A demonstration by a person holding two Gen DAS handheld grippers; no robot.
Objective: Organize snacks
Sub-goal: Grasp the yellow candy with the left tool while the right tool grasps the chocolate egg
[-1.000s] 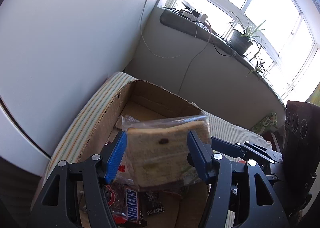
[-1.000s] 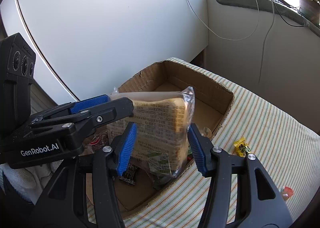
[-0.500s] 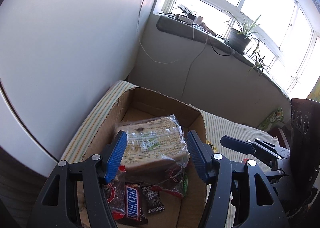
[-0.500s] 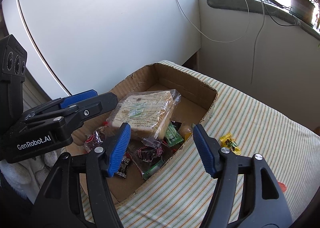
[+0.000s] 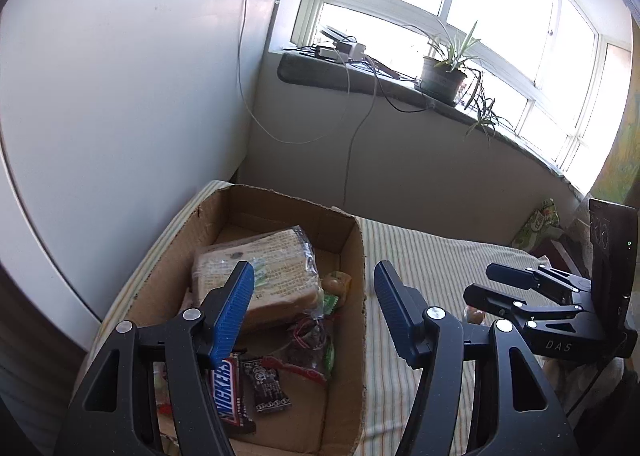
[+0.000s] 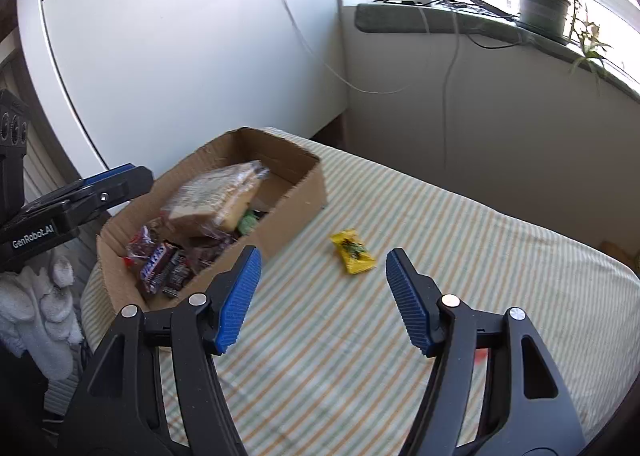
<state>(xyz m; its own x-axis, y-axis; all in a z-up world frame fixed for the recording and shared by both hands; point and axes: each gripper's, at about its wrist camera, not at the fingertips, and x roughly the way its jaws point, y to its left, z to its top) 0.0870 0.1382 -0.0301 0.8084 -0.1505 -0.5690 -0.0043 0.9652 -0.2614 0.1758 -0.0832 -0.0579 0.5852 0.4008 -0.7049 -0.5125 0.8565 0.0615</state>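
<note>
A bagged loaf of sliced bread (image 5: 264, 276) (image 6: 216, 196) lies in the cardboard box (image 5: 344, 228) (image 6: 296, 212), on top of a Snickers bar (image 5: 228, 396) (image 6: 156, 268) and other small wrapped snacks. My left gripper (image 5: 314, 296) hangs open above the box's right wall, with nothing between its fingers. My right gripper (image 6: 322, 288) is open and empty over the striped cloth, to the right of the box. A yellow snack packet (image 6: 353, 252) lies on the cloth just beyond its fingertips. The right gripper (image 5: 492, 288) also shows at the right of the left wrist view.
The striped tablecloth (image 6: 440, 296) covers the table. A white panel (image 6: 180, 56) rises behind the box. A windowsill with a potted plant (image 5: 444, 76), a power strip and hanging cables runs along the back wall. A green packet (image 5: 540, 222) lies at the far right. White cloth (image 6: 36, 308) hangs at the table's left.
Both grippers held the bread above the box a second ago. It now lies inside the box, released. The right gripper has opened and pulled away to the right over the cloth; the left has backed off slightly.
</note>
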